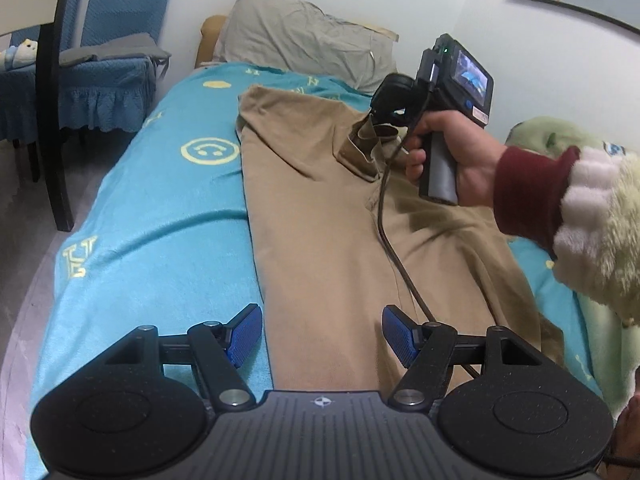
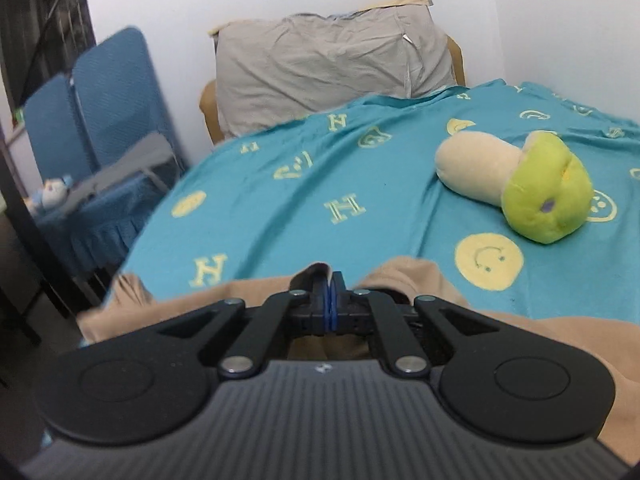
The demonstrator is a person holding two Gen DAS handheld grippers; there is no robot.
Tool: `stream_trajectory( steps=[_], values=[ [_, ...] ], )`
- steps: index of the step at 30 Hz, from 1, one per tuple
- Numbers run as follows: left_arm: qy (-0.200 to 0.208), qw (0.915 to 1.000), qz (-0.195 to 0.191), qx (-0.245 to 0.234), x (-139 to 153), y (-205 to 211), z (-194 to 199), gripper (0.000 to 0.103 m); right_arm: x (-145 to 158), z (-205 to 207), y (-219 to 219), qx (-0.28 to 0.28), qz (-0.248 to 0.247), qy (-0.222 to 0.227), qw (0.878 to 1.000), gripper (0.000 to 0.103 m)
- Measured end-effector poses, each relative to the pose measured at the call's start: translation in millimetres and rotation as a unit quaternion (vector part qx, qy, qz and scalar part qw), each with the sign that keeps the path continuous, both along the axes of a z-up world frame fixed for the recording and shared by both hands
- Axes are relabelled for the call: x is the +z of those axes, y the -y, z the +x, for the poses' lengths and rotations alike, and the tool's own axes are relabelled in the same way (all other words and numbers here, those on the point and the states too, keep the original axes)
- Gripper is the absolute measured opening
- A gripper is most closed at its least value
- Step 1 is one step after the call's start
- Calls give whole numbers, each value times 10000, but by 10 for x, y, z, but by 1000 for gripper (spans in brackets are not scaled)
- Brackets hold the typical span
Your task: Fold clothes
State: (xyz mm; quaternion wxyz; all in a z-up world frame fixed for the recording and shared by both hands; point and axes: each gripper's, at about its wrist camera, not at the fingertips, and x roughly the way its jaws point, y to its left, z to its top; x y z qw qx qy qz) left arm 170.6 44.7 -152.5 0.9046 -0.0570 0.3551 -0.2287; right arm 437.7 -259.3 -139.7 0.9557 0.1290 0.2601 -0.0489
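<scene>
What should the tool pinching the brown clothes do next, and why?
Probably lift and carry that pinched edge across. The right tool is shut on a bunched bit of the tan garment, which lies spread flat on the blue blanket; the left tool hangs open.

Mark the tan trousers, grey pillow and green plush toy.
tan trousers (image 1: 320, 216): left wrist view, flat middle of the cloth.
grey pillow (image 2: 320, 64): right wrist view, centre of the pillowcase.
green plush toy (image 2: 544, 196): right wrist view, green end.
</scene>
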Motion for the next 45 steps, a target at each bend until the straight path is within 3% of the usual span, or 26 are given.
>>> stream_trajectory(
  steps=[3, 5, 8, 9, 10, 13, 17, 19, 25, 28, 35, 40, 43, 45],
  values=[
    [-25, 10000, 46, 14, -39, 8, 33, 69, -57, 17, 86, -82, -104, -160, 9998, 6],
    [-10, 10000, 56, 32, -34, 6, 42, 69, -34, -14, 172, -98, -5, -237, 9997, 13],
    [89, 9999, 82, 43, -6, 4, 38, 69, 95, -180, 329, 74, 492, -317, 9983, 52],
    [127, 9998, 106, 54, 11, 7, 30, 69, 164, -292, 384, 121, 680, -257, 9973, 76],
    [170, 9998, 125, 65, 27, 10, 19, 69, 253, -436, 437, 113, 796, -134, 9967, 91],
    [279, 9994, 159, 99, 89, 14, -31, 69, 496, -848, 636, 130, 1176, 37, 9930, 90],
    [381, 9988, 224, 201, 200, 21, -132, 72, 649, -1366, 1012, -312, 1855, -39, 9821, 90],
    [405, 9985, 237, 268, 255, 27, -192, 78, 610, -1601, 1207, -712, 2182, -140, 9732, 90],
    [363, 9984, 208, 369, 332, 42, -340, 80, 291, -1848, 1500, -1126, 2493, -674, 9595, 90],
    [301, 9984, 255, 402, 306, 52, -330, 80, 77, -1840, 1660, -1366, 2600, -775, 9528, 90],
    [23, 9985, 81, 546, 215, -2, -197, 80, -449, -1785, 2042, -1506, 3767, -896, 9096, 90],
    [-167, 9976, -114, 657, 165, -58, -109, 80, -655, -1639, 2092, -1700, 3916, -927, 8995, 90],
    [-260, 9972, -130, 688, 123, -66, -72, 80, -732, -1559, 2153, -1674, 3895, -536, 9041, 92],
    [-308, 9969, -136, 706, 99, -66, -50, 80, -793, -1563, 2159, -1564, 4055, 25, 9006, 92]
  ],
)
